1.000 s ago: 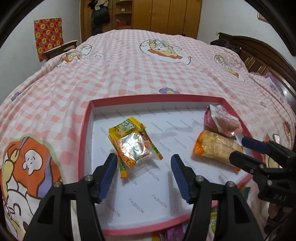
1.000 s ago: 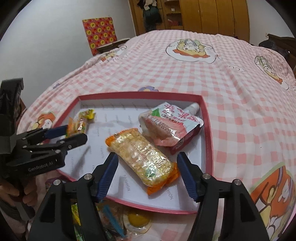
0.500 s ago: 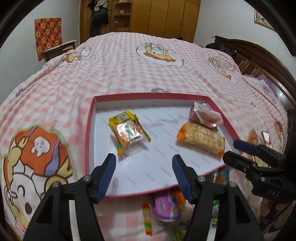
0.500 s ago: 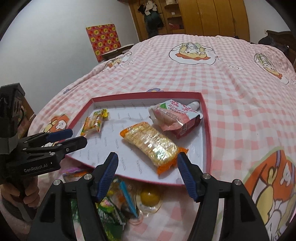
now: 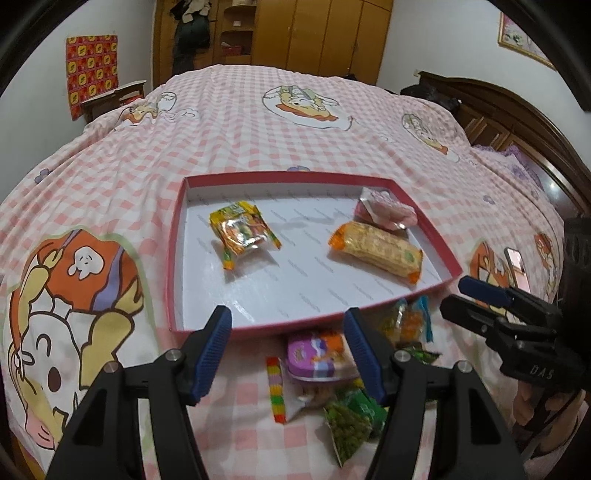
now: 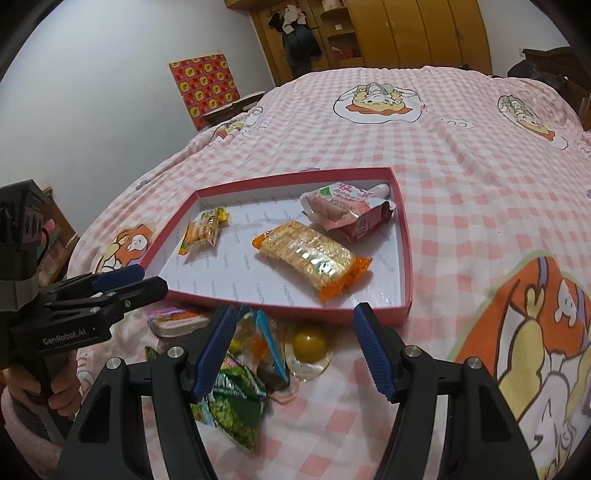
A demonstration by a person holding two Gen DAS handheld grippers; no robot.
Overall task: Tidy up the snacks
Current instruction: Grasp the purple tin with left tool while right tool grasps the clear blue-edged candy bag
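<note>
A shallow red-rimmed tray (image 5: 176,254) (image 6: 406,254) lies on the bed. It holds a yellow candy packet (image 5: 240,230) (image 6: 203,232), an orange cracker pack (image 5: 376,247) (image 6: 310,254) and a pink pouch (image 5: 384,212) (image 6: 347,208). Loose snacks lie on the cover in front of the tray: a purple tin (image 5: 314,356), a green packet (image 5: 349,424) (image 6: 232,402), a striped candy stick (image 5: 276,387) and a clear jelly cup (image 6: 310,341). My left gripper (image 5: 288,350) and right gripper (image 6: 291,350) both hover open over this pile, with nothing between their fingers.
The pink checked bedcover (image 5: 258,122) spreads far beyond the tray. A dark wooden headboard (image 5: 517,114) runs along the right, wardrobes (image 6: 424,33) stand behind the bed. A phone (image 5: 515,262) lies on the cover to the right of the tray.
Both grippers have pulled back from over the tray toward the near edge of the bed. The loose snack pile in front of the tray has come into view under them.
</note>
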